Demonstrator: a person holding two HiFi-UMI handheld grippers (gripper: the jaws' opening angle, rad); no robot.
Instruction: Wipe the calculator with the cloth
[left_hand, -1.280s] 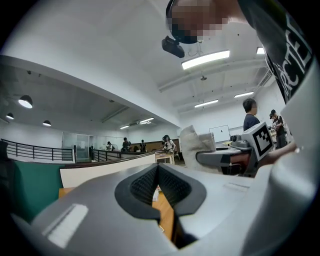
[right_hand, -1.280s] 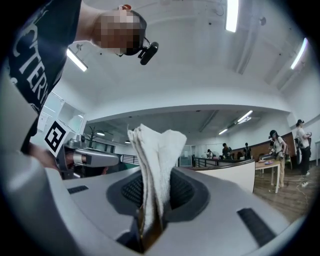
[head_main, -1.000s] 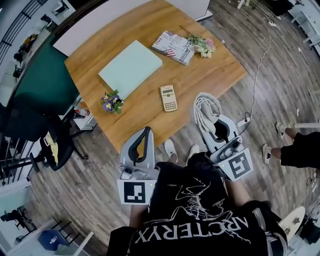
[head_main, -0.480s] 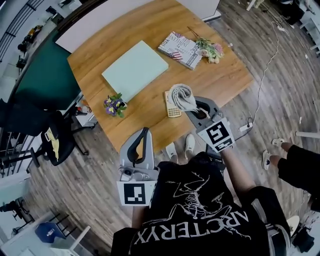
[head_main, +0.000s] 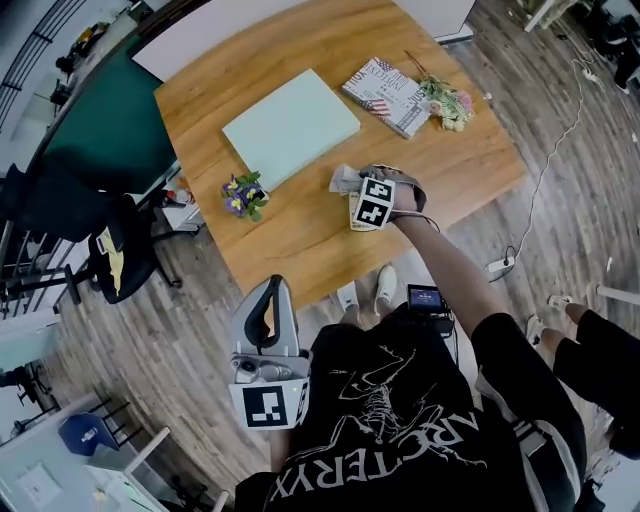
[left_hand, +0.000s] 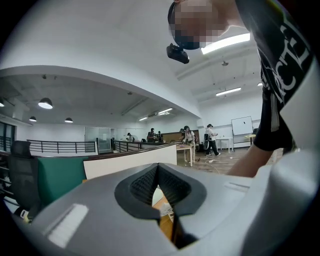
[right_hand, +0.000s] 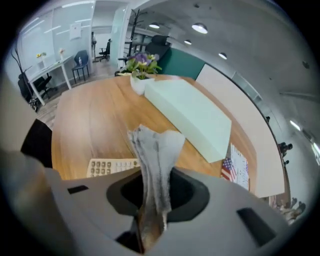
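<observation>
Grey cloth (right_hand: 154, 150) clamped in right gripper (right_hand: 155, 197) jaws — calculator (right_hand: 112, 166) just beneath | left gripper (left_hand: 157, 175) jaws together

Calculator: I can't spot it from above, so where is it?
In the right gripper view the calculator lies flat on the wooden table, just left of the cloth pinched in the right tool.

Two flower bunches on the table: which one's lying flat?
The pink bunch beside the book lies flat; the purple one stands upright in a pot.
</observation>
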